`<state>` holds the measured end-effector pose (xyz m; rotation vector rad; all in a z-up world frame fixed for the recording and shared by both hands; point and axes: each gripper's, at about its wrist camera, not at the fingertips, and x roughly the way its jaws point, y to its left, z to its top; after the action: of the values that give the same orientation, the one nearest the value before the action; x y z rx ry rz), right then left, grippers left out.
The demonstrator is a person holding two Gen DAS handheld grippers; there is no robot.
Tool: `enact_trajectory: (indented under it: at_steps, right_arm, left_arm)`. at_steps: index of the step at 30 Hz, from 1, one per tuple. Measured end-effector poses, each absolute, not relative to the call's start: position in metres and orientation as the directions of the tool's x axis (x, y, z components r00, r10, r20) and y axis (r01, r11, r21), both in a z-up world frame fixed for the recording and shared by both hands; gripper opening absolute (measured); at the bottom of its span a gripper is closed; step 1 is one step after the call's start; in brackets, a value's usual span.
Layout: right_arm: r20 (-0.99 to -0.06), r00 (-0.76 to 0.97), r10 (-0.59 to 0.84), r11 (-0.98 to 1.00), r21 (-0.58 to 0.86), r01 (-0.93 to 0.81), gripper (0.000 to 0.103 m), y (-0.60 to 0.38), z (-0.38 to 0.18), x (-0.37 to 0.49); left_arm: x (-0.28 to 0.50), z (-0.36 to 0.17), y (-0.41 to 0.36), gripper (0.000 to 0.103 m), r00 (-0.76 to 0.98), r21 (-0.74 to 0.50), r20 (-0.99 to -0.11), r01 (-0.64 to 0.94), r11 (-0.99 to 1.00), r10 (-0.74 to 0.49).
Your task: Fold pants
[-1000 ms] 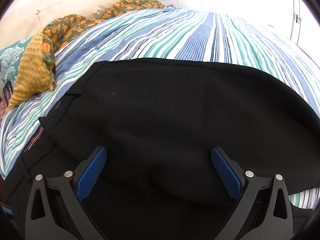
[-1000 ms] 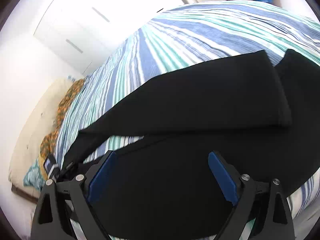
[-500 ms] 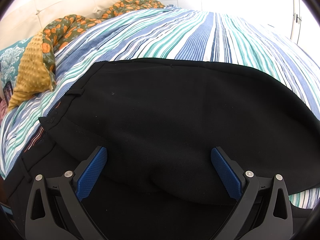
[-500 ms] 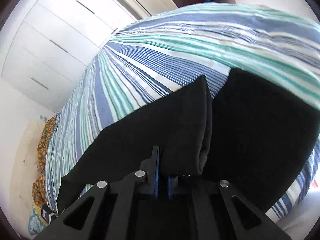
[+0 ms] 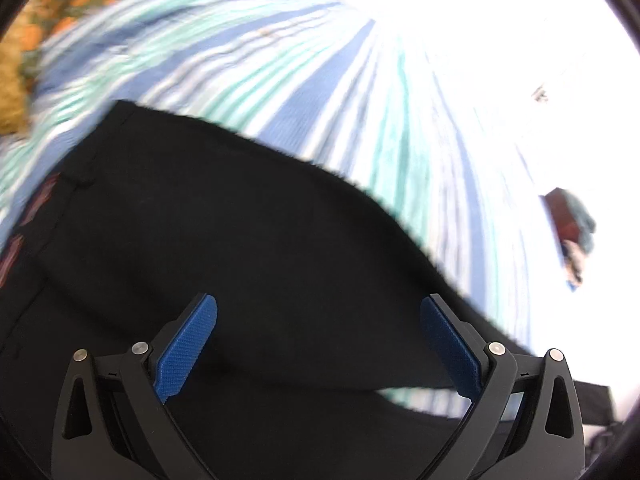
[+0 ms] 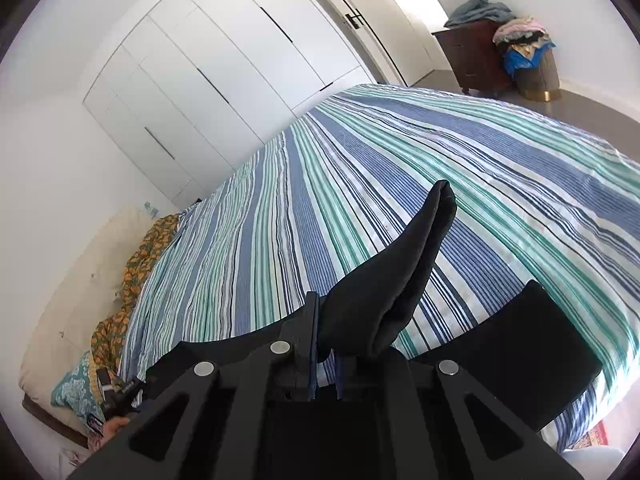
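Since half a second ago the right gripper [image 6: 324,354], clamped on a fold of the black fabric pants [image 6: 394,280], has lifted it above the blue-green striped bedspread [image 6: 460,168]. The left gripper [image 5: 318,344] has swung rightward, jaws wide, pants spread just beyond its fingertips.

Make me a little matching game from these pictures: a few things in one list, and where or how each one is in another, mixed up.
Things:
1. left claw
2. right claw
3. black pants
4. laundry basket

States:
A. stands on the floor beyond the bed, heaped with clothes
B. shut on a raised pant leg
C. open, holding nothing
D. spread over the striped bedspread

Pairs: 1-C, 2-B, 3-D, 4-A
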<state>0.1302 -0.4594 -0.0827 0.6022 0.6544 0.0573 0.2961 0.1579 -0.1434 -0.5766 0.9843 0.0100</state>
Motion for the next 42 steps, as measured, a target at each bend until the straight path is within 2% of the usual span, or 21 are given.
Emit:
enact_trajectory:
  at_steps: [3, 6, 9, 10, 12, 13, 14, 17, 20, 23, 26, 28, 30, 34, 37, 42]
  right_arm:
    - [-0.532, 0.808, 0.253, 0.849, 0.523, 0.078, 0.006, -0.451, -0.068, 0.118]
    - [-0.501, 0.821, 0.274, 0.86, 0.509, 0.024, 0.006, -0.445, -0.057, 0.1]
    - [-0.481, 0.825, 0.295, 0.868, 0.496, -0.021, 0.006, -0.443, -0.051, 0.083]
    - [-0.478, 0.824, 0.303, 0.869, 0.493, -0.033, 0.006, -0.444, -0.05, 0.077]
    - [-0.472, 0.821, 0.322, 0.867, 0.496, -0.055, 0.006, -0.448, -0.049, 0.066]
    - [-0.47, 0.819, 0.328, 0.866, 0.496, -0.062, 0.006, -0.451, -0.048, 0.061]
    - [-0.472, 0.817, 0.331, 0.867, 0.494, -0.066, 0.006, -0.455, -0.048, 0.056]
    - [-0.517, 0.796, 0.314, 0.882, 0.469, -0.044, 0.006, -0.466, -0.057, 0.053]
    - [-0.57, 0.769, 0.289, 0.886, 0.463, 0.01, 0.006, -0.478, -0.072, 0.072]
    - [-0.565, 0.773, 0.29, 0.887, 0.462, 0.005, 0.006, -0.487, -0.071, 0.107]
    - [-0.535, 0.784, 0.314, 0.88, 0.474, -0.028, 0.006, -0.489, -0.057, 0.136]
    - [-0.554, 0.77, 0.317, 0.883, 0.468, -0.026, 0.006, -0.494, -0.055, 0.144]
    - [-0.606, 0.733, 0.308, 0.886, 0.464, 0.012, 0.006, -0.504, -0.067, 0.147]
    - [-0.788, 0.549, 0.279, 0.881, 0.438, 0.181, 0.006, -0.534, -0.135, 0.145]
    - [-0.867, 0.434, 0.245, 0.878, 0.388, 0.28, 0.006, -0.553, -0.178, 0.139]
    - [-0.889, 0.408, 0.21, 0.873, 0.358, 0.331, 0.006, -0.562, -0.196, 0.125]
  left_arm:
    - [0.338, -0.149, 0.158, 0.102, 0.523, -0.547, -0.771, -0.251, 0.799, -0.364]
    - [0.373, -0.169, 0.162, 0.1, 0.463, -0.562, -0.797, -0.337, 0.755, -0.387]
    - [0.389, -0.183, 0.168, 0.089, 0.434, -0.574, -0.807, -0.415, 0.706, -0.401]
    - [0.392, -0.186, 0.168, 0.082, 0.426, -0.572, -0.811, -0.432, 0.697, -0.401]
    - [0.394, -0.189, 0.165, 0.059, 0.409, -0.563, -0.819, -0.436, 0.702, -0.404]
    - [0.393, -0.19, 0.162, 0.027, 0.4, -0.558, -0.822, -0.425, 0.712, -0.405]
    - [0.39, -0.189, 0.16, 0.011, 0.387, -0.527, -0.841, -0.425, 0.736, -0.378]
    - [0.367, -0.171, 0.161, 0.007, 0.443, -0.54, -0.821, -0.391, 0.745, -0.362]
    - [0.339, -0.122, 0.175, 0.007, 0.543, -0.608, -0.749, -0.335, 0.719, -0.38]
    - [0.285, -0.061, 0.19, 0.008, 0.673, -0.649, -0.65, -0.251, 0.718, -0.352]
    - [0.212, -0.031, 0.194, 0.008, 0.735, -0.612, -0.611, -0.203, 0.765, -0.294]
    - [0.159, -0.05, 0.189, 0.009, 0.731, -0.616, -0.618, -0.22, 0.756, -0.29]
    - [0.119, -0.099, 0.171, 0.009, 0.688, -0.606, -0.666, -0.275, 0.746, -0.287]
    - [0.095, -0.191, 0.152, 0.008, 0.546, -0.595, -0.764, -0.39, 0.703, -0.343]
    - [0.089, -0.204, 0.14, 0.009, 0.535, -0.586, -0.774, -0.403, 0.703, -0.338]
    - [0.088, -0.186, 0.129, 0.008, 0.55, -0.585, -0.765, -0.377, 0.718, -0.335]
